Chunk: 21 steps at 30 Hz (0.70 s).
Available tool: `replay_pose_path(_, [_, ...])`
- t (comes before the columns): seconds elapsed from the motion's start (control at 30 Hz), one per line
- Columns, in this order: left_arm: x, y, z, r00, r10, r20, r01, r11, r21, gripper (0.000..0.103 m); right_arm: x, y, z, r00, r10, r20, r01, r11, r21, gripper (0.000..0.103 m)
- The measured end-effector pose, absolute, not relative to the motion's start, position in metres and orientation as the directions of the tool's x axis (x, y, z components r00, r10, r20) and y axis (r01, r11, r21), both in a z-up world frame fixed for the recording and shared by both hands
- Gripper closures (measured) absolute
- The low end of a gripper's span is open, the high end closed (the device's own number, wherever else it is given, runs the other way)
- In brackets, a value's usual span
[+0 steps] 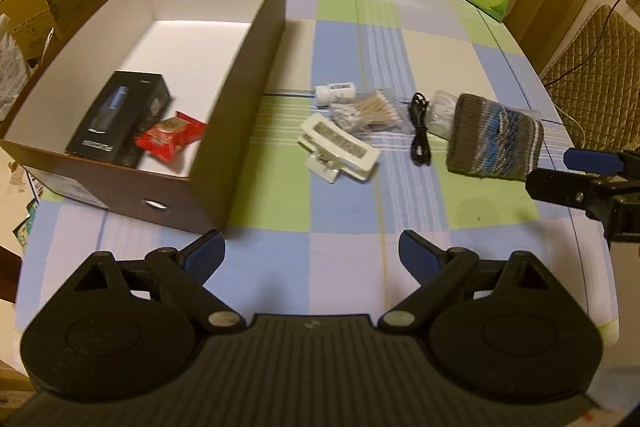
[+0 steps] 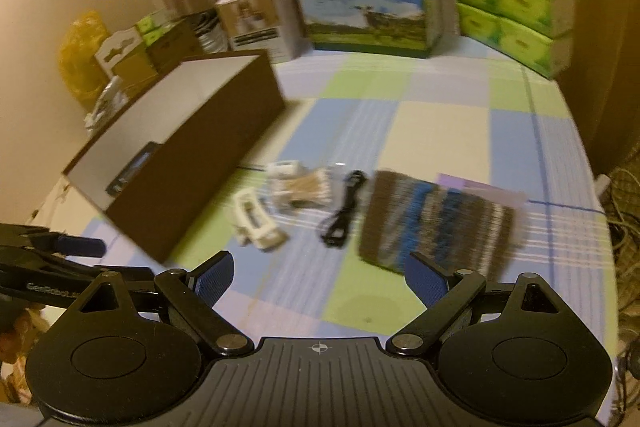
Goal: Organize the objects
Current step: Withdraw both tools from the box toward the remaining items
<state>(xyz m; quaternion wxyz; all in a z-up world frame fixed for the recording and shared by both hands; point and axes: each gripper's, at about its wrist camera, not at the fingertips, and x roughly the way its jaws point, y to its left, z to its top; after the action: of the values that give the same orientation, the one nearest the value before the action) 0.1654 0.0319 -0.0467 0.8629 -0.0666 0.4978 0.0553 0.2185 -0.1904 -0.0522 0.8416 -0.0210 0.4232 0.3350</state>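
On the checked blue, green and white counter (image 1: 352, 195), the left hand-held gripper (image 1: 312, 255) hovers with its blue-padded fingers spread wide, holding nothing. At its 11 o'clock stands a brown cardboard box with a white inside (image 1: 240, 75), containing a black carton (image 1: 116, 115) and a red snack packet (image 1: 170, 137) touching it. At 12 o'clock lie a white plastic clip (image 1: 340, 149), a bag of cotton swabs (image 1: 368, 113) and a coiled black cable (image 1: 420, 131). The right hand-held gripper (image 2: 320, 279) is also wide and empty, close to a knitted brown-and-blue pouch (image 2: 436, 223) at its 1 o'clock.
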Motion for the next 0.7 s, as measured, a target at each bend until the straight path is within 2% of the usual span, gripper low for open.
replay_pose_path(0.33, [0.19,0.008,-0.068,0.499,0.051,-0.865,-0.226,0.971,-0.073,0.012,0.268,-0.233,-0.079,0.482,0.468,-0.74,-0.506,0.839,0.2,0.014])
replay_pose_path(0.5, [0.208,0.001,-0.08,0.486,0.068,-0.871,-0.252,0.965,-0.066,0.012,0.294,-0.237,-0.089,0.503,0.467,-0.727,-0.521,0.835,0.176,0.03])
replay_pose_path(0.7, [0.233,0.0,-0.096,0.475,0.095,-0.875,-0.285,0.957,-0.051,0.012,0.322,-0.234,-0.101,0.513,0.485,-0.709,-0.531,0.827,0.182,0.034])
